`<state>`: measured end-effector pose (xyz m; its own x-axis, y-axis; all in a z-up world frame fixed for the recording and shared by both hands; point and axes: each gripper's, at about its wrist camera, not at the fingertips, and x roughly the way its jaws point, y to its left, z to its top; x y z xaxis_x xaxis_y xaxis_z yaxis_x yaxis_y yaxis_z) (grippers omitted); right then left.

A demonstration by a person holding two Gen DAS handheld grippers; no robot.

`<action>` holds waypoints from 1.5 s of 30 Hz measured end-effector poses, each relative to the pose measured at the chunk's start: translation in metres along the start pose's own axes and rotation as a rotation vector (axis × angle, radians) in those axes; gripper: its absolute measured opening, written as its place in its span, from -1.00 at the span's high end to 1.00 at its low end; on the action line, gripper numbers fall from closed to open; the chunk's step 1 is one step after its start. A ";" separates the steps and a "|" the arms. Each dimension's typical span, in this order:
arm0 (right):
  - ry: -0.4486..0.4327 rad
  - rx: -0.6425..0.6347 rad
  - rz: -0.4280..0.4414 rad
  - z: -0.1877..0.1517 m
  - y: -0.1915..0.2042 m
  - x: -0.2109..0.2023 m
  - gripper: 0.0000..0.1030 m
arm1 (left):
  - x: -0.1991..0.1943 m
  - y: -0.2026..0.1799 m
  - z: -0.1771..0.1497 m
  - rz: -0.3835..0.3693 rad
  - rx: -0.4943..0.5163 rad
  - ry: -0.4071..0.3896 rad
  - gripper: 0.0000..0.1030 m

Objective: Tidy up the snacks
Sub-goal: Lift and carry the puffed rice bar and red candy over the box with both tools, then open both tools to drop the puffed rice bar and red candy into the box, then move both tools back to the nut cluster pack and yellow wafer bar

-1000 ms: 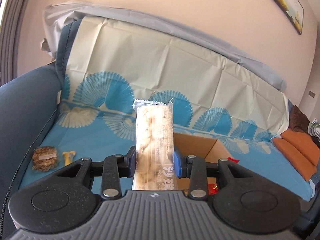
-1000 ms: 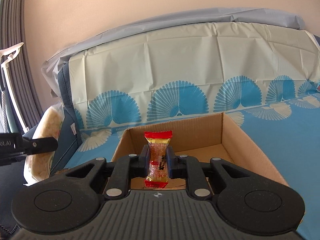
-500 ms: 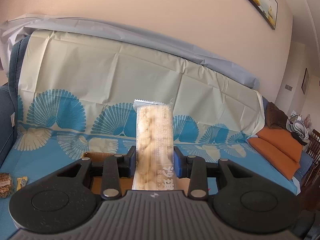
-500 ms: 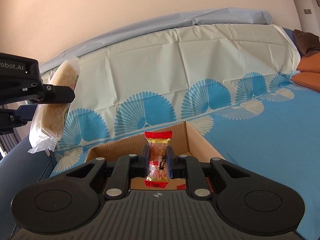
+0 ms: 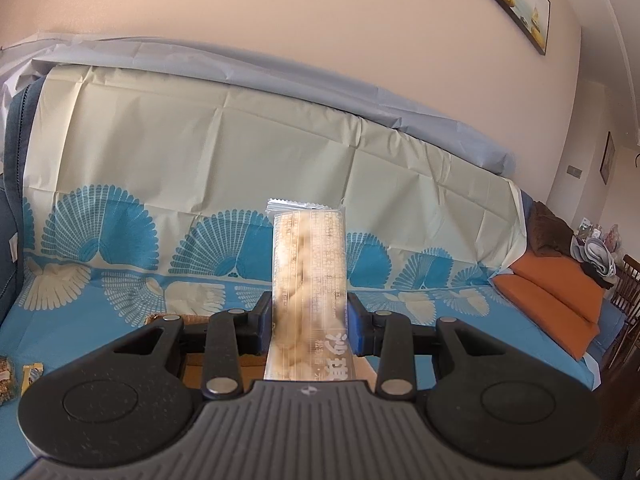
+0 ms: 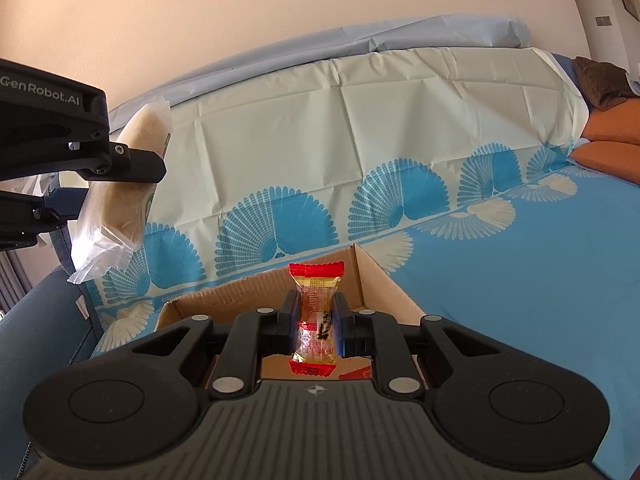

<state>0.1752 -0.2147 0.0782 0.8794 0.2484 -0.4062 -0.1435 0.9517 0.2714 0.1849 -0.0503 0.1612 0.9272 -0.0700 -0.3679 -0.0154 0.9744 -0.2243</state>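
Long clear-wrapped pale pastry bar (image 5: 308,280) upright, clamped between jaws of left gripper (image 5: 309,330). Small red-ended clear candy packet (image 6: 316,316) upright, clamped in right gripper (image 6: 316,330) above open brown cardboard box (image 6: 376,276). Box on blue fan-patterned sofa cover (image 6: 520,280), near left end. Two small wrapped snacks (image 5: 12,374) at cover's left edge.

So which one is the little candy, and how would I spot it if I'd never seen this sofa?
Find the sofa with the blue fan-patterned cover, then the open cardboard box sitting on it. Just above the box, the right hand-held gripper pinches a small candy upright. It is see-through gold with bright red ends, much smaller than the long pale snack pack in the left hand-held gripper.
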 end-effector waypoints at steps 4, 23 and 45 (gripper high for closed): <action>0.003 -0.010 0.002 -0.001 0.001 0.000 0.65 | 0.001 0.002 0.003 0.006 -0.003 0.012 0.21; 0.059 -0.148 -0.003 -0.015 0.026 0.004 -0.26 | -0.075 0.120 -0.072 0.200 0.055 -0.043 -0.51; 0.020 -0.284 0.130 -0.034 0.070 -0.022 0.55 | -0.080 0.250 -0.142 0.140 0.016 0.082 0.63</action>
<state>0.1299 -0.1478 0.0761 0.8368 0.3723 -0.4015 -0.3779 0.9233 0.0685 0.0535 0.1682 0.0061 0.8828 0.0497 -0.4672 -0.1354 0.9791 -0.1517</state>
